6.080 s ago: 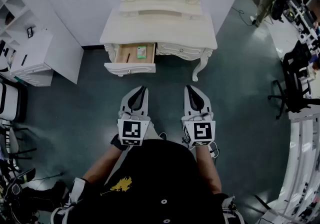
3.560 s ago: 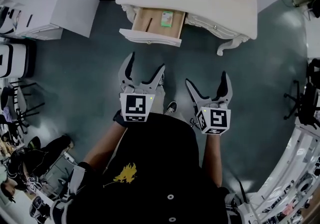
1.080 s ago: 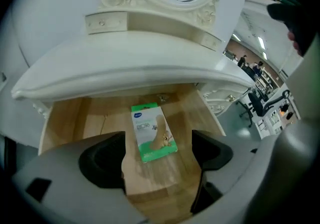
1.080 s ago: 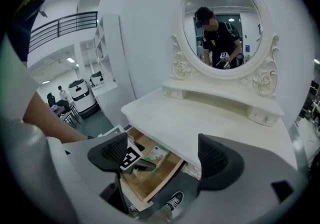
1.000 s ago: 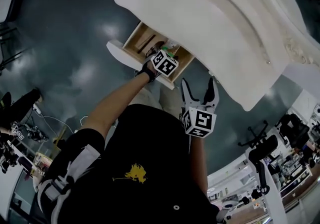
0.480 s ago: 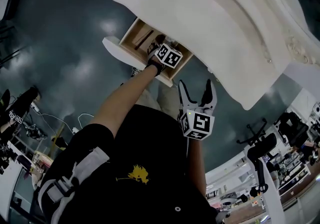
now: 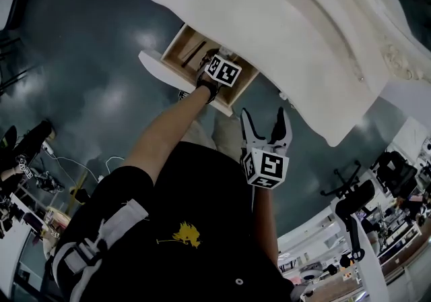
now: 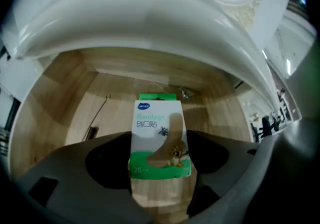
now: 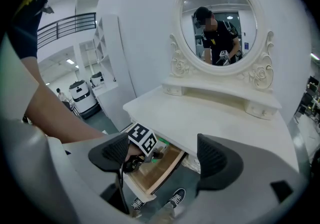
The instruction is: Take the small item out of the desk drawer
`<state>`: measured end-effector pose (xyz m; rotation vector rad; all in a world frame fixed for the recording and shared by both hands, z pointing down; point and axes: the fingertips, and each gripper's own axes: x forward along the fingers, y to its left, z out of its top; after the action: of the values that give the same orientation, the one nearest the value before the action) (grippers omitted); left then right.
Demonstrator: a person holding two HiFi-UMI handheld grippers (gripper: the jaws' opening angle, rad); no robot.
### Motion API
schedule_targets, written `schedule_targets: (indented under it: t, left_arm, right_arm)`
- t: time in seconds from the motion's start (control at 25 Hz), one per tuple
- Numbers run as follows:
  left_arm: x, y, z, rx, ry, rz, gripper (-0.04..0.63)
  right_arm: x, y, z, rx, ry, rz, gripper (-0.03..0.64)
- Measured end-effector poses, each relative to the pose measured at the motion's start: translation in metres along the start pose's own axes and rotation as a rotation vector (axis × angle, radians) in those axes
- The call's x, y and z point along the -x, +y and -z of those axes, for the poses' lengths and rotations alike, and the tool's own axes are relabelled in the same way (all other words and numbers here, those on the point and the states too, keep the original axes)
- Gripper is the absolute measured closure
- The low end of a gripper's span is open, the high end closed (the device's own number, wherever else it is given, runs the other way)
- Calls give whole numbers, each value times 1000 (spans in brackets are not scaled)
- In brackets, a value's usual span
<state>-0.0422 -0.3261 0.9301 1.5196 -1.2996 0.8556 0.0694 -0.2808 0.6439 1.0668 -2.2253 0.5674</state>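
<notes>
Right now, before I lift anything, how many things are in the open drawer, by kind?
bandage box: 1
thin rod-like item: 1
small silvery scrap: 1
Total: 3

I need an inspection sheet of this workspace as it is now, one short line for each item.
Surface: wooden drawer open under the white dressing table.
Job's things: bandage box inside the drawer.
Clutter: thin dark stick and small crumpled scrap on the drawer floor.
Grippers: left gripper shut on the box; right gripper open, empty, in the air.
Cables: thin dark lead by the right gripper.
Surroundings: oval mirror, office chair.
</notes>
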Motion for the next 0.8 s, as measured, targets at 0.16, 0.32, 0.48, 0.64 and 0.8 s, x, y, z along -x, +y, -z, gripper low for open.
schedule_targets:
  t: [0.16, 0.32, 0.48, 0.64, 0.8]
  left_arm:
    - [39, -2, -3, 100, -3, 68, 244]
    - [95, -14, -6, 103, -66, 148, 244]
    - [148, -10, 18, 15, -114, 145, 244]
    - [208, 6, 32, -102, -201, 111, 244]
    - [275, 8, 24, -128, -323, 112, 244]
  right_arm:
    - [6, 4, -4, 9, -22, 6, 172]
    - [9, 23, -24, 31, -78, 11, 172]
    - [25, 49, -49, 45, -148, 12, 175]
    - [47, 69, -68, 78, -218, 27, 176]
    - [79, 78, -79, 75, -288, 70, 189]
